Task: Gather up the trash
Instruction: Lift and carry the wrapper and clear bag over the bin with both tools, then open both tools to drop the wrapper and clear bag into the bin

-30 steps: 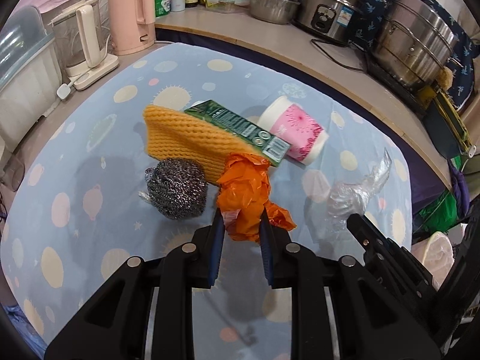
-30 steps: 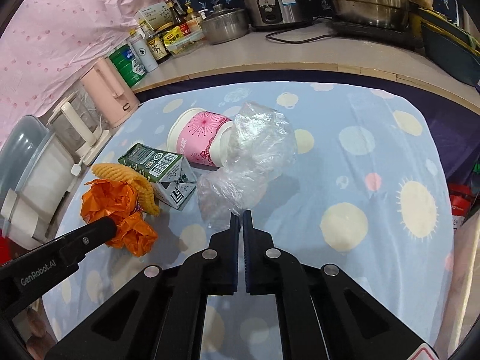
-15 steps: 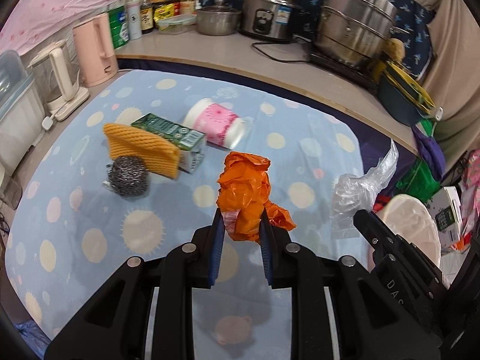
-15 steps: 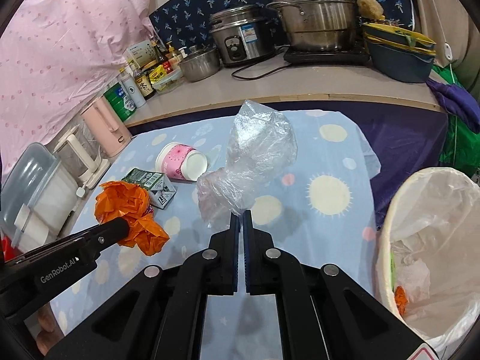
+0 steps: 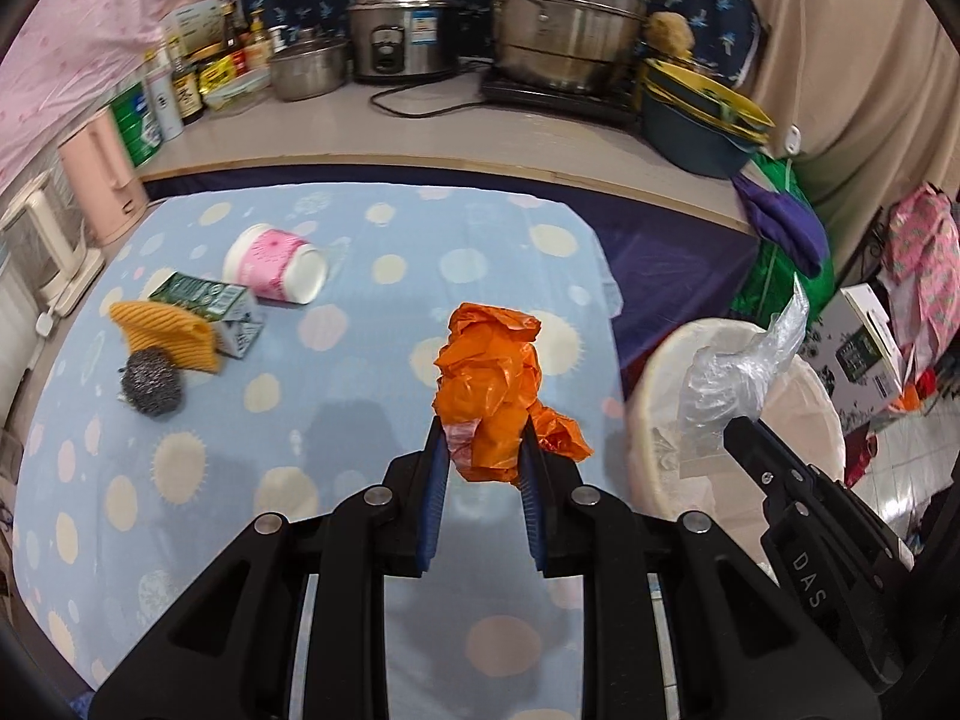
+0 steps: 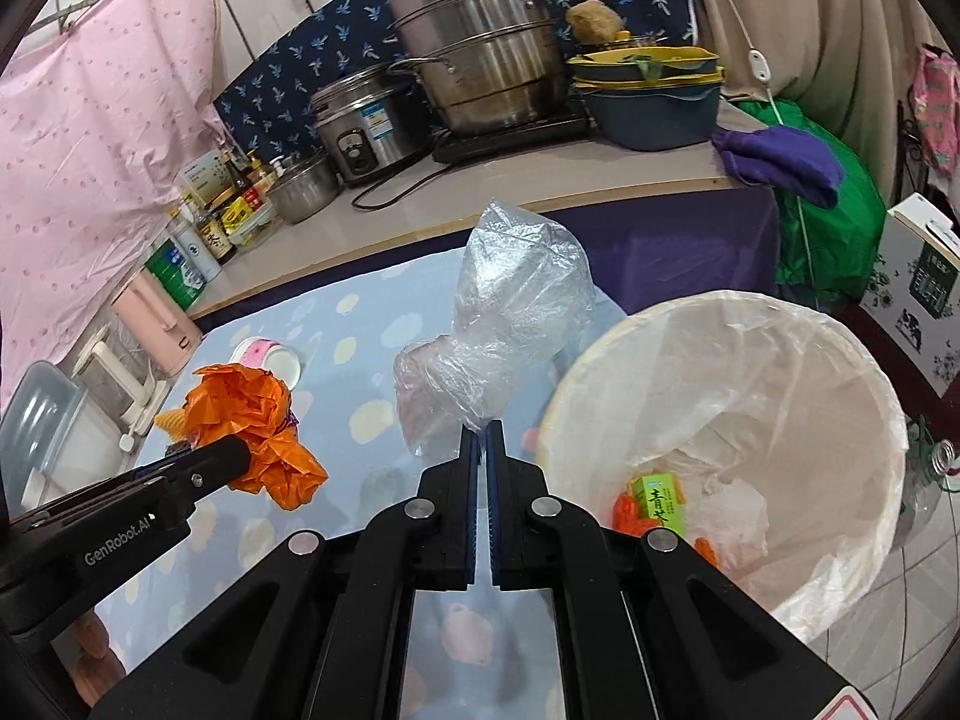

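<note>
A crumpled orange bag (image 5: 489,387) is pinched in the left gripper (image 5: 480,450) above the table edge, and a clear plastic bag (image 6: 510,324) is clamped in the nearly closed right gripper (image 6: 482,447) beside the lined bin (image 6: 840,348). The carrying step is judged under way; next, each piece must be brought over the bin's mouth and released. Compared with a second ago, the bin is now in view and the cup (image 5: 276,264) and carton (image 5: 210,306) lie farther off.

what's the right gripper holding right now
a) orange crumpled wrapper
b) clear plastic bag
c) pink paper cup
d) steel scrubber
b: the right gripper is shut on the clear plastic bag, beside the lined bin, while the orange wrapper sits in the left gripper.
</note>
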`<action>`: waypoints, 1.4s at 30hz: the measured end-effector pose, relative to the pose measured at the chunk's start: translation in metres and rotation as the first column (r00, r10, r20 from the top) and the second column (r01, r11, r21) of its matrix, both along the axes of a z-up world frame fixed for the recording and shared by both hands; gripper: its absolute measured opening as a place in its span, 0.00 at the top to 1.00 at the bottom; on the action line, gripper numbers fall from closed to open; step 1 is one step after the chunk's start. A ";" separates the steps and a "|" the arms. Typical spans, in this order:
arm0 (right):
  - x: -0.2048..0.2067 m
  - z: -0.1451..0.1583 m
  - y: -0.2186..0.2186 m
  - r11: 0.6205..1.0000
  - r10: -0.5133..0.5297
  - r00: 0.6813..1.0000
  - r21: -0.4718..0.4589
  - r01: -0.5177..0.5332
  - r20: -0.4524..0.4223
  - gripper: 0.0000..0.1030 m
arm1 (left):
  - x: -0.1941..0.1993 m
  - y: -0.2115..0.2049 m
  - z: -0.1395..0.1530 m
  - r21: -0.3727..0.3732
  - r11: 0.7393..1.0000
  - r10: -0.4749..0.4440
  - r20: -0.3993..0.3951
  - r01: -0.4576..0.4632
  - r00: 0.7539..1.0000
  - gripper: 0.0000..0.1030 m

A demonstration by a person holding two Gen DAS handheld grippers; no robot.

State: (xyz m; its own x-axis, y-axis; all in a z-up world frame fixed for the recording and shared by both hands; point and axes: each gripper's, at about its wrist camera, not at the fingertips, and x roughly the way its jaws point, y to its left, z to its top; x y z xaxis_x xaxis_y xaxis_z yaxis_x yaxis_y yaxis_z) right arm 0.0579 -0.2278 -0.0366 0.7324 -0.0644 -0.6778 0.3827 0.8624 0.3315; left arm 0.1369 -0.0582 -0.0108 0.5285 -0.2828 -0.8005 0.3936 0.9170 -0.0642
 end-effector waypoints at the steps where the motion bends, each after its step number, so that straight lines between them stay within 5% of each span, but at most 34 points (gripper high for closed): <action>1: -0.005 -0.001 -0.007 1.000 -0.016 1.000 0.003 0.016 -0.002 0.97 | -0.002 -0.007 -0.001 0.002 1.000 -0.013 -0.001 0.013 1.000 0.79; 20: -0.050 -0.047 -0.079 0.979 -0.193 0.978 0.048 0.197 -0.083 0.97 | -0.032 -0.110 -0.018 0.035 0.978 -0.204 -0.017 0.205 0.979 0.79; 42: -0.059 -0.062 -0.102 0.961 -0.262 0.959 0.068 0.270 -0.106 0.91 | -0.035 -0.158 -0.034 0.061 0.963 -0.261 -0.024 0.262 0.965 0.73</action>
